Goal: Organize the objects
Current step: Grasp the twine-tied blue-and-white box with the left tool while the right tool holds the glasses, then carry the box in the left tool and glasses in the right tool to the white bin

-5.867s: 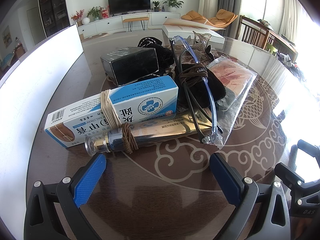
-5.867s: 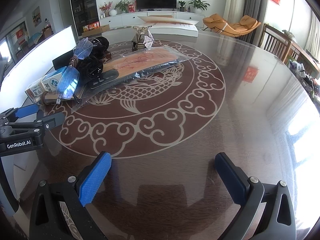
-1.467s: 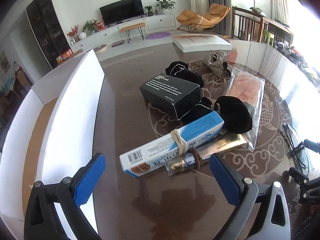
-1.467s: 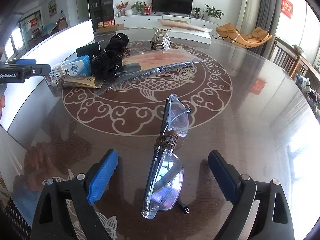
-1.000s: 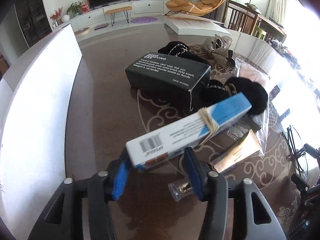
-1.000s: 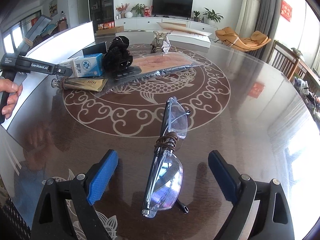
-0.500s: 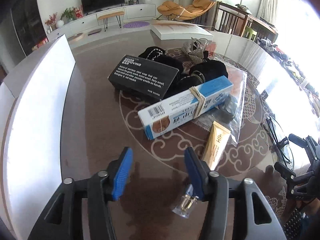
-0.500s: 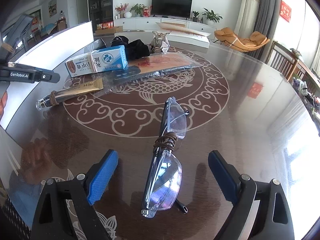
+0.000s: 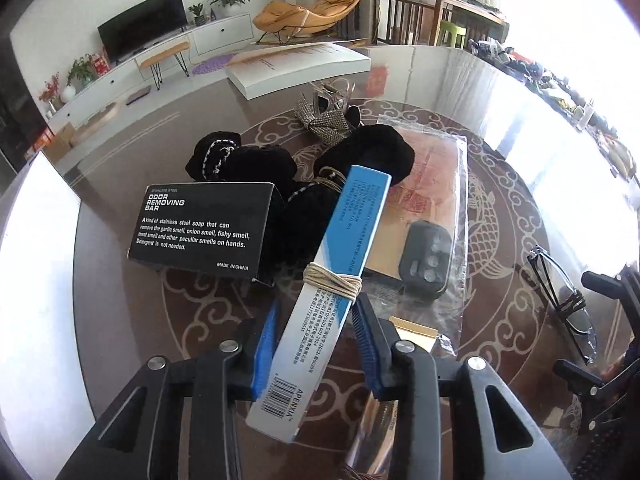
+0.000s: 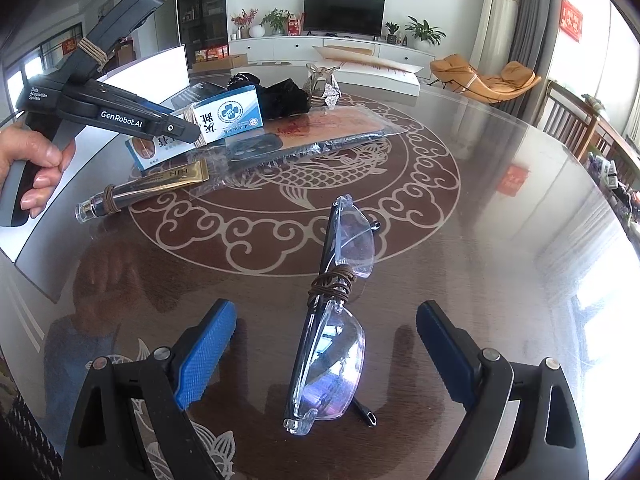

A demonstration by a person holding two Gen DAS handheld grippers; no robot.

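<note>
The left tool (image 9: 316, 344) is clamped on the blue-and-white box (image 9: 320, 304), lifted above the desk (image 9: 120, 280) near the black box (image 9: 200, 228). The right tool (image 10: 320, 344) hangs wide open, holding nothing, around the glasses (image 10: 336, 316) lying on the desk. Judged step: carrying the box; next it needs a clear spot to set it down.

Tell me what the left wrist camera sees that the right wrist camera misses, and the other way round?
Only the left wrist view shows the white writing on the black box and the left gripper squeezing the blue and white box from both sides. Only the right wrist view shows the hand holding that gripper, the gold tube lying full length on the table, and the open right gripper around the glasses. Both show the blue and white box, the glasses, the plastic bag and the black cloth.
</note>
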